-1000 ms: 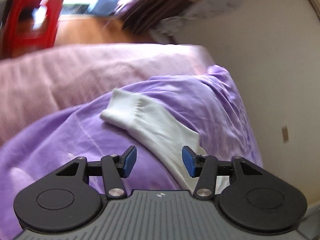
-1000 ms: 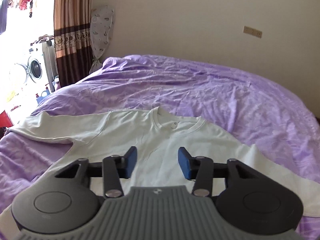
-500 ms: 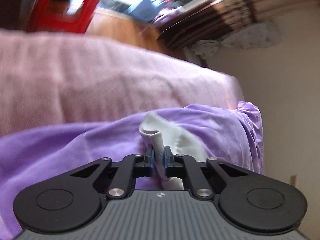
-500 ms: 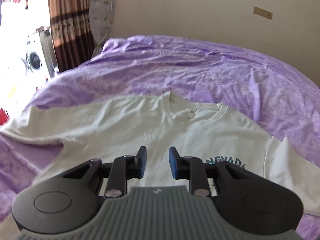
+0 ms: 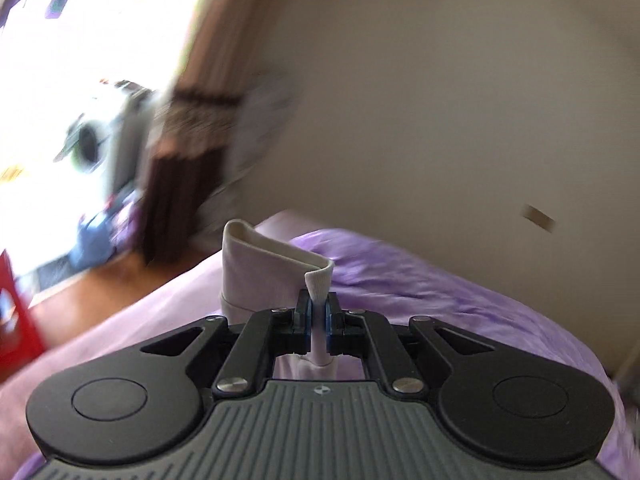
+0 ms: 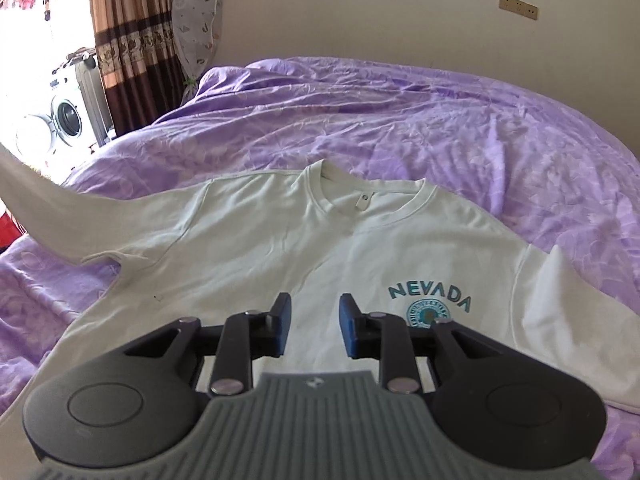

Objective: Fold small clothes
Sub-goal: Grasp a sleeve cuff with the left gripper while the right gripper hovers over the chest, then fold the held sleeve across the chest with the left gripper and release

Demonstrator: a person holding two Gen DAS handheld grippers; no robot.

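A white long-sleeved shirt [image 6: 280,248] with a blue NEVADA print [image 6: 430,298] lies face up on the purple bedspread [image 6: 400,128]. My left gripper [image 5: 318,320] is shut on the cuff [image 5: 276,272] of the left sleeve and holds it up in the air. In the right wrist view that sleeve [image 6: 44,208] rises off the bed toward the left edge. My right gripper [image 6: 312,326] hovers over the shirt's chest, jaws partly apart, nothing between its pads. The right sleeve [image 6: 560,312] lies flat at the right.
A beige wall [image 6: 360,12] with a socket [image 6: 518,6] runs behind the bed. Brown curtains [image 6: 128,40], a washing machine [image 6: 60,116] and a bright doorway are at the left. A red stool [image 5: 16,312] stands on the wooden floor beside the bed.
My left gripper closed on the sleeve cuff and lifted it high off the bed while rolling. My right gripper narrowed and sank closer to the shirt's chest.
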